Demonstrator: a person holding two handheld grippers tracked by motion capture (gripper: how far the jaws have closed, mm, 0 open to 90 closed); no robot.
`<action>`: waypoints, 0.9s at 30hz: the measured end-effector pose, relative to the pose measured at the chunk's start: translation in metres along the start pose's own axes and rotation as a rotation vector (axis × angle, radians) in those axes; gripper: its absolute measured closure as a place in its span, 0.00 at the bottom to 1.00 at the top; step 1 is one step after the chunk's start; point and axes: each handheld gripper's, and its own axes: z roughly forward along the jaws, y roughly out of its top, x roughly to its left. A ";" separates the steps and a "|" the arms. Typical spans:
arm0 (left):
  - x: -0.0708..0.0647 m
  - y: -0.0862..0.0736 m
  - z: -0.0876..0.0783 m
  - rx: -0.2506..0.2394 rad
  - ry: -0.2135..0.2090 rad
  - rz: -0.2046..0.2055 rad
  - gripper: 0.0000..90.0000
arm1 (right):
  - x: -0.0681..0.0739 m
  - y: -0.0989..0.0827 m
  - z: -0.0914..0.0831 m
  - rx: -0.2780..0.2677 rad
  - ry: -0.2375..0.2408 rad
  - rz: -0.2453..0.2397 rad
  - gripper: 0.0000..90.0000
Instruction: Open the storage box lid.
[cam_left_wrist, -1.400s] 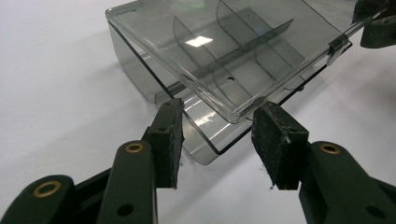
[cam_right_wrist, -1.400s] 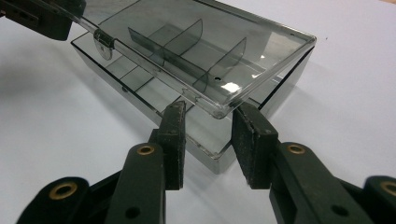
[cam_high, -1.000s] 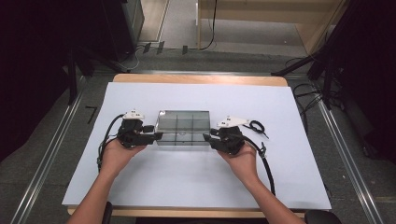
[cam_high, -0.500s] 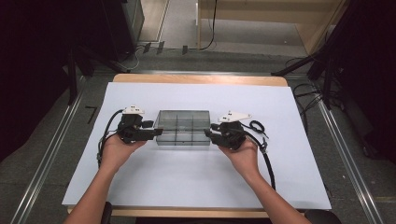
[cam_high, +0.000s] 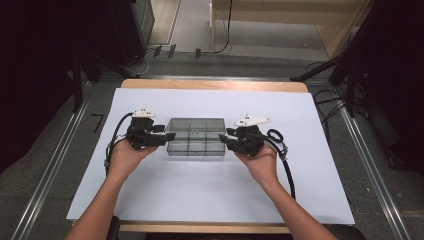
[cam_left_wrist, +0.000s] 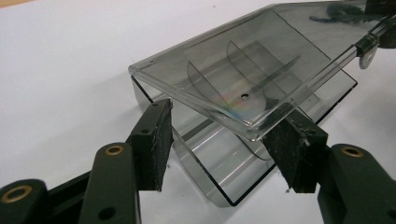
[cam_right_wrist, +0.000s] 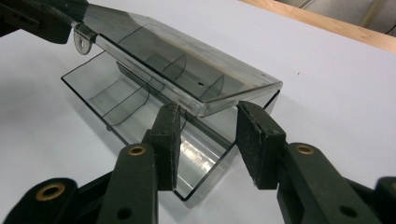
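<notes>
Between the two grippers a clear divider box (cam_high: 195, 136) rests mid-table on white sheet (cam_high: 210, 195), lid half raised (hinge side hidden). Left gripper (cam_high: 167, 136) has just been widening, pads astride the lid corner; right gripper (cam_high: 223, 138) stands open. Dark floor surrounds.

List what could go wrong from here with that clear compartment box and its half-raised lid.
1. The lid sits tilted, part-open over the box; with the left gripper having just been opening its jaws around the lid's edge, the lid may drop shut or slip.
2. The right gripper straddles the box's end wall with its pads apart, so a push from the left could probably slide the light box across the white sheet.
</notes>
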 end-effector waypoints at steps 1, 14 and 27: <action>0.000 0.001 0.000 0.000 0.001 0.002 0.49 | 0.000 0.001 0.000 -0.002 -0.002 -0.002 0.69; 0.000 0.014 -0.002 -0.025 -0.009 0.018 0.51 | -0.003 0.016 0.000 -0.014 -0.010 -0.020 0.71; 0.005 0.030 -0.003 -0.054 0.002 0.032 0.56 | -0.014 0.028 0.003 -0.035 -0.002 -0.007 0.76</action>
